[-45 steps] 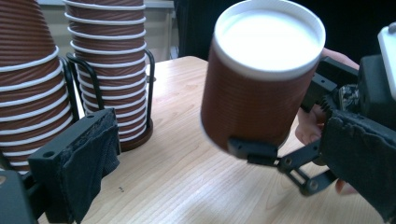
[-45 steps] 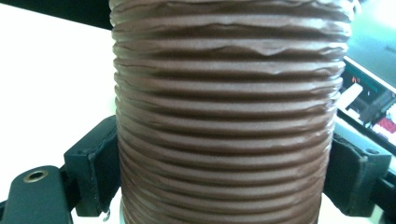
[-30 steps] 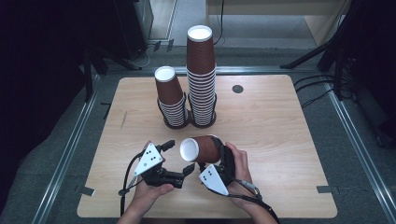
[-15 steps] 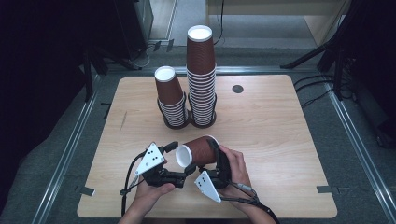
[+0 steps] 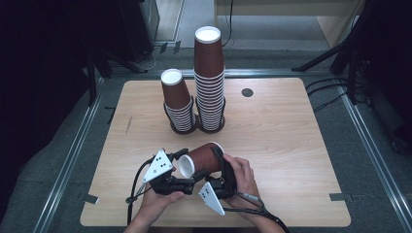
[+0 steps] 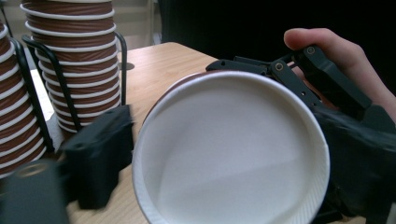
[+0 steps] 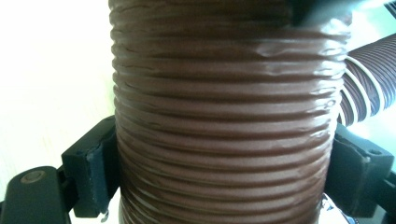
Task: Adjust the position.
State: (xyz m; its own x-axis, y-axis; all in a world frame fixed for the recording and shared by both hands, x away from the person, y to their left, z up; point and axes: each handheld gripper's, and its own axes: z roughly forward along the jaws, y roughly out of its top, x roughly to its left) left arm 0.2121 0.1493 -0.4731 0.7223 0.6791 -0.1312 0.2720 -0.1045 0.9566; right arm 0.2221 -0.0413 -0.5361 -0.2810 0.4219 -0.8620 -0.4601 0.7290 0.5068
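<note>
Near the front edge of the wooden table (image 5: 291, 126), a person's two hands hold a tool each, and a brown ribbed paper cup (image 5: 201, 160) lies on its side between them, lifted off the surface. The right tool (image 5: 219, 167) is clamped on the cup: in the right gripper view its two black jaws press against opposite sides of the ribbed wall (image 7: 224, 140), which runs up through the middle of the frame. The right hand (image 5: 240, 174) wraps the tool's body, with its grey three-cornered plate pointing toward the table's front edge.

The cup's white open mouth (image 6: 229, 149) faces the left tool (image 5: 187, 170). In the left gripper view the rim sits very close to the camera, with one blurred black jaw just left of it and the other jaw hidden behind the cup; the left tool's jaws stand apart, with the rim between them, and I cannot tell whether either one touches it. The left hand (image 5: 163, 196) grips that tool from below, a cable trailing from it toward the front edge.

Farther back on the table stand two stacks of the same cups, upside down in black wire holders: a short stack (image 5: 179, 104) on the left and a tall stack (image 5: 210, 80) just beside it on the right. A small dark round disc (image 5: 247, 92) sits in the tabletop to the right of the tall stack.
</note>
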